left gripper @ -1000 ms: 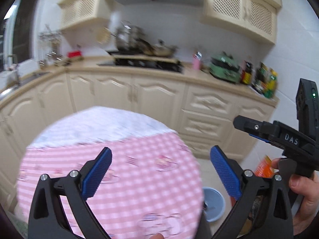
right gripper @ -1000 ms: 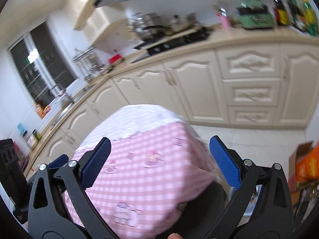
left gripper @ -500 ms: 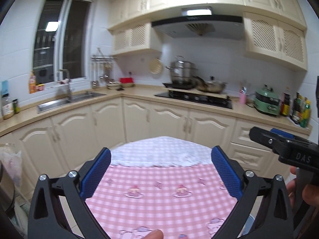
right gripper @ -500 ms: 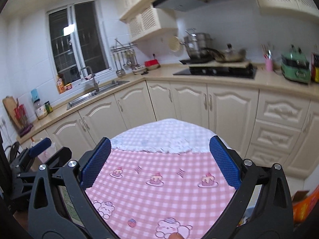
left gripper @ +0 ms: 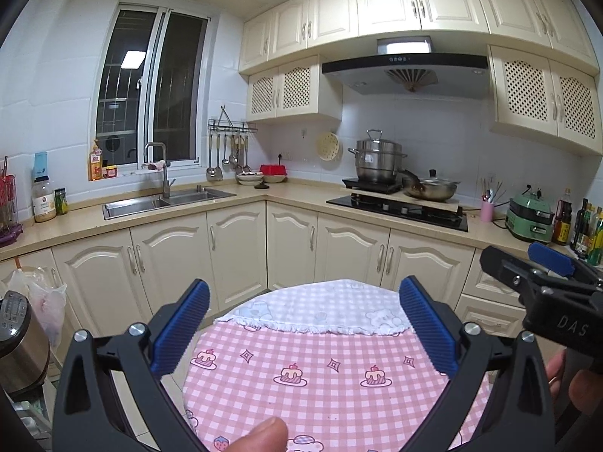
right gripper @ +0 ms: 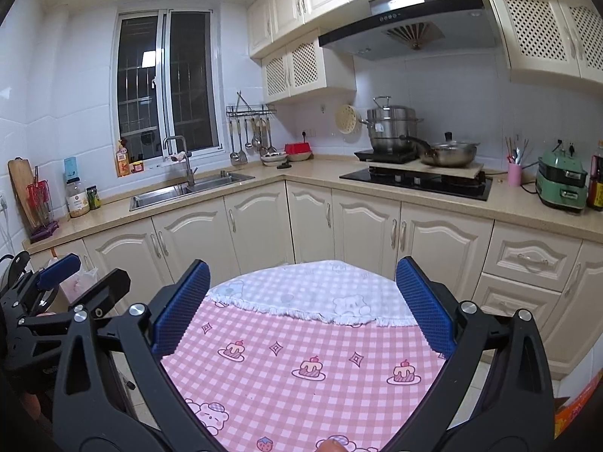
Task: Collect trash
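Both hand-held grippers are held level above a round tabletop point(left gripper: 324, 384), pointing toward the kitchen corner. The left hand-held gripper point(left gripper: 304, 324) has its blue-padded fingers point(left gripper: 180, 327) spread wide apart with nothing between them; the right hand-held gripper point(right gripper: 301, 303) is spread just as wide and also carries nothing. In the left wrist view the right one shows at the right edge, gripped by the person's hand point(left gripper: 576, 384); in the right wrist view the left one shows at the left edge.

The tabletop wears a pink checked cloth point(right gripper: 301, 369) printed with little cakes, and a white checked cloth point(right gripper: 305, 293) with a fringed edge overlaps its far side. I can make out no trash on the part of the cloth that shows between the fingers.

Beyond the tabletop run cream cabinets point(left gripper: 233, 252). A steel sink point(left gripper: 166, 199) sits under the window point(left gripper: 150, 86), and a tall steel pot point(left gripper: 377, 162) stands on the hob beside a lidded pan point(left gripper: 433, 186). A white plastic bag point(left gripper: 41, 301) hangs at the far left
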Motion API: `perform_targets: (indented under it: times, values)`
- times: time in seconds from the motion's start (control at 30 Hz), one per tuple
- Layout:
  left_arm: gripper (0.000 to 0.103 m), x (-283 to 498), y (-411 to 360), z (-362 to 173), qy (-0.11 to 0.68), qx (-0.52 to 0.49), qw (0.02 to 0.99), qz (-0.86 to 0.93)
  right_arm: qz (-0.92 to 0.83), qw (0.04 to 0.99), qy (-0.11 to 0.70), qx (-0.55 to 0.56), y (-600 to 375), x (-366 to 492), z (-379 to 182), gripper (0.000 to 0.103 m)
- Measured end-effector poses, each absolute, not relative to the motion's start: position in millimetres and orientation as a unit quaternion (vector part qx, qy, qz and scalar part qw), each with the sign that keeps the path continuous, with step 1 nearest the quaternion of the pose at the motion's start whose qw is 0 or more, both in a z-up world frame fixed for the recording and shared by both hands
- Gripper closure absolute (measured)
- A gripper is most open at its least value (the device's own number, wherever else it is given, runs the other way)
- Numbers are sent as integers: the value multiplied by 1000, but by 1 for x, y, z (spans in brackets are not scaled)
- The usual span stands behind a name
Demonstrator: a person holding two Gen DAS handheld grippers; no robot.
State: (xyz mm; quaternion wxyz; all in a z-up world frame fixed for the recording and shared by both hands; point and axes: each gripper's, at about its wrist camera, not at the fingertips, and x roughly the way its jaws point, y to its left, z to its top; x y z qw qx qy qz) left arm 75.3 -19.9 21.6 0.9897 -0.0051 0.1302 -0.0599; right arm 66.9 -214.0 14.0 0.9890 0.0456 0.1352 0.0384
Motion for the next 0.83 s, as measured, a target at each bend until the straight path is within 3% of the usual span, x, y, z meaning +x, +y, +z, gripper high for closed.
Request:
perform_targets:
  times: [0.83]
  values:
    - [4, 71, -15, 17, 117, -27, 992, -43, 50, 989, 135, 44, -212, 69, 11, 6]
